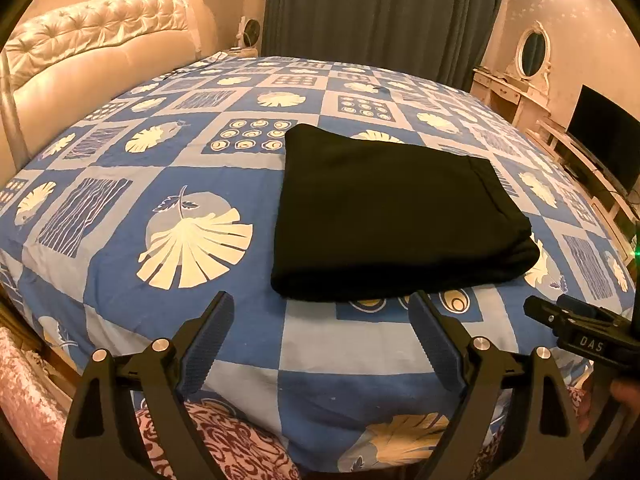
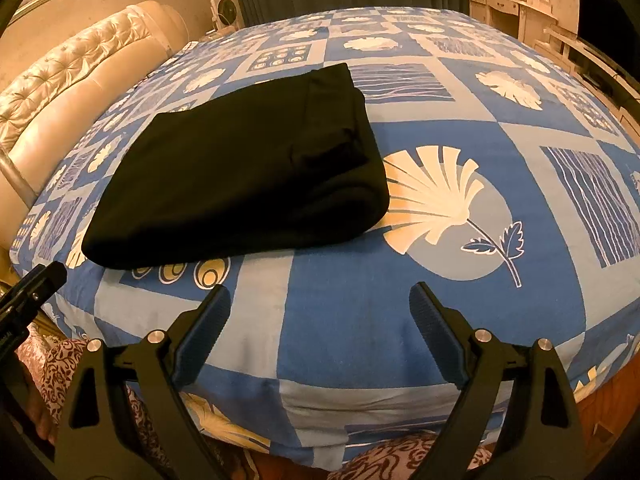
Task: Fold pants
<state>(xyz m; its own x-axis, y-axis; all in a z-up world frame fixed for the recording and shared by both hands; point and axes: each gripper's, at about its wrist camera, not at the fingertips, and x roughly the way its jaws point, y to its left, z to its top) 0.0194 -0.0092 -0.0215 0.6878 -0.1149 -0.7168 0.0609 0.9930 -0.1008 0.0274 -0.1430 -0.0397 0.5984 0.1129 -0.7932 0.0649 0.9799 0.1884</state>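
On a bed (image 1: 120, 280) spread with a blue patterned quilt, the left wrist view is showing black pants (image 1: 384, 216) lying folded into a thick, flat rectangle near the middle of the quilt. The left gripper (image 1: 322, 312) is hovering just short of the pants' near edge, its jaws standing wide and released with nothing between them. The cloth is looking soft, limp and light, likely to sag when lifted, so any further hold would best be taken at the near corners or along the rounded fold at right. The right gripper (image 1: 580, 328) is showing at the frame's right edge.

In the right wrist view, the same pants (image 2: 248, 164) are sitting up and to the left, well apart from the right gripper (image 2: 320, 304), whose jaws are also spread and empty above bare quilt. Open quilt is stretching to the right and beyond the bundle, giving room to move; the padded headboard (image 2: 72, 80) is bordering the far left, and the bed's near edge is dropping off just below the jaws.
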